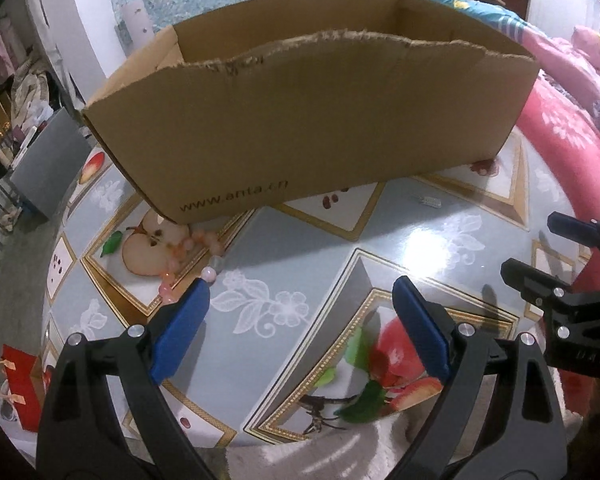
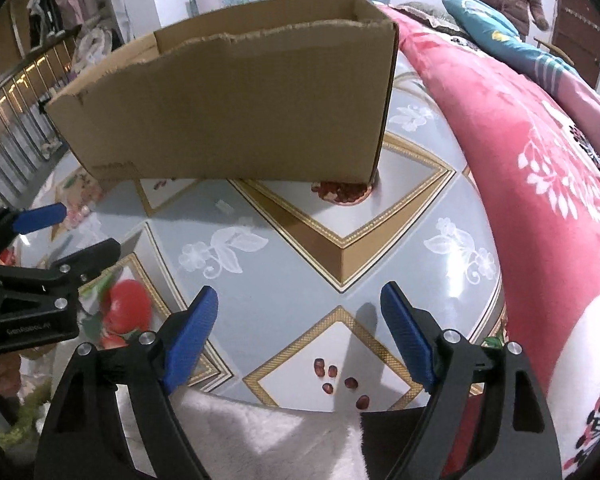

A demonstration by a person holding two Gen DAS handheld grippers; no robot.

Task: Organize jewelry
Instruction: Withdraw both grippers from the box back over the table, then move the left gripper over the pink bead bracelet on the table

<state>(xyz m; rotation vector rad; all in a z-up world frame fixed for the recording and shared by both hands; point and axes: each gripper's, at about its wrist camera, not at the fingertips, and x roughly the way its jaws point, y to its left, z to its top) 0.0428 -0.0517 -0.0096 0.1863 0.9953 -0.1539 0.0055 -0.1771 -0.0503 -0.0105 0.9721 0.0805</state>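
Both wrist views look steeply down, sharing the cardboard box (image 1: pixel 300 120)

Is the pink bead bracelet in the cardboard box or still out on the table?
Out: the bead bracelet lies on the tablecloth against the cardboard box's front corner.

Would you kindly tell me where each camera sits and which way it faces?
Left wrist: on the left gripper, angled down at the table, pink bead bracelet and cardboard box; open jaws, right gripper at right.
Right wrist: on the right gripper, angled down at the table's right side beside a red blanket; open jaws, left gripper at left.
Shared: box, table.
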